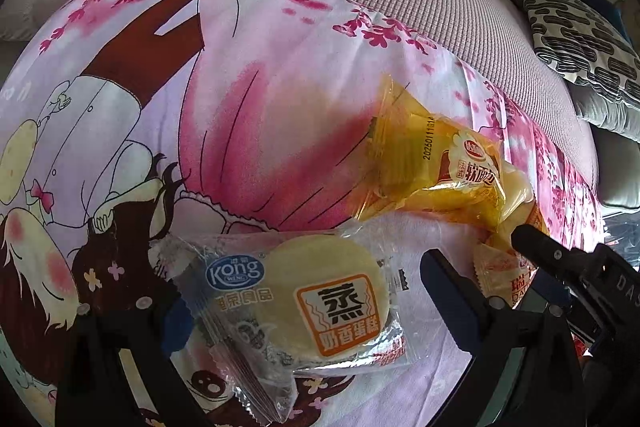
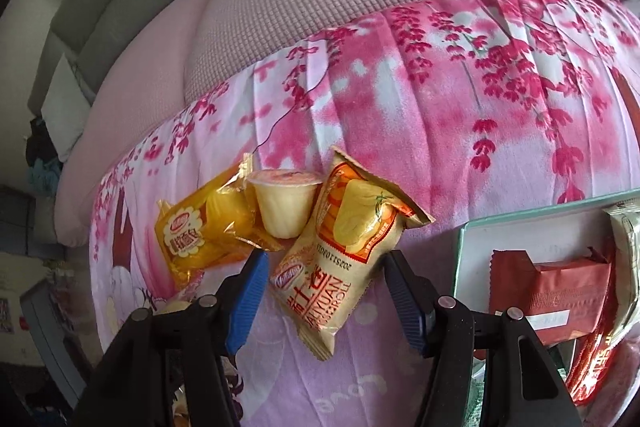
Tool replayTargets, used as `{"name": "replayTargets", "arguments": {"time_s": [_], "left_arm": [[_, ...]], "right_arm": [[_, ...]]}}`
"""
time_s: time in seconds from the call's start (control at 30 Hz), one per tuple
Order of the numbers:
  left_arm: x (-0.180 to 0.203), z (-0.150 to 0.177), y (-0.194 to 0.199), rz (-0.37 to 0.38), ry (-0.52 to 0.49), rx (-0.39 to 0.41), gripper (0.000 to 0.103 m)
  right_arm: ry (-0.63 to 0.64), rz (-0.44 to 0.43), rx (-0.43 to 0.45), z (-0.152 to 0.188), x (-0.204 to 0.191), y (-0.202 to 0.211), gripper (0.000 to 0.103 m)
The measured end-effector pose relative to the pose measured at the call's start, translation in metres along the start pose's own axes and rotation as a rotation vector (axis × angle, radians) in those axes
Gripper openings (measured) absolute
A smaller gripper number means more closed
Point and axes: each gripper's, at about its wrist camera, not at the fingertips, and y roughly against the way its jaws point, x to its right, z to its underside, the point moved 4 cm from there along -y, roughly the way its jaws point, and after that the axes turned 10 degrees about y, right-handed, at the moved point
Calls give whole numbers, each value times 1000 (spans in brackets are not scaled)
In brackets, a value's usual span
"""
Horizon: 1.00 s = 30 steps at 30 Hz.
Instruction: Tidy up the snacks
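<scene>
Right gripper (image 2: pixel 324 291) open, straddling the egg-roll pack (image 2: pixel 340 259): pinch mid-body, lift clear of the pudding cup (image 2: pixel 282 203) behind. Left gripper (image 1: pixel 308 311) open around the steamed cake (image 1: pixel 324 299).

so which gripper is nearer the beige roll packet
Right. The right gripper straddles the beige roll packet, open pads either side. The left gripper is off beside it, around the steamed cake packet.
</scene>
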Motion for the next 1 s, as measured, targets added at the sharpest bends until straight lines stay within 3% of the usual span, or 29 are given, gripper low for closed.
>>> {"name": "replayTargets", "arguments": {"time_s": [0.4, 0.67, 1.0], "left_arm": [[-1, -1, 1, 2, 1, -3, 100], [-2, -1, 2, -9, -14, -12, 100], [-3, 2, 2, -35, -34, -19, 100]], "right_arm": [[-42, 91, -6, -14, 11, -11, 67], [145, 197, -26, -12, -6, -23, 66], [283, 232, -48, 5, -11, -11, 57]]}}
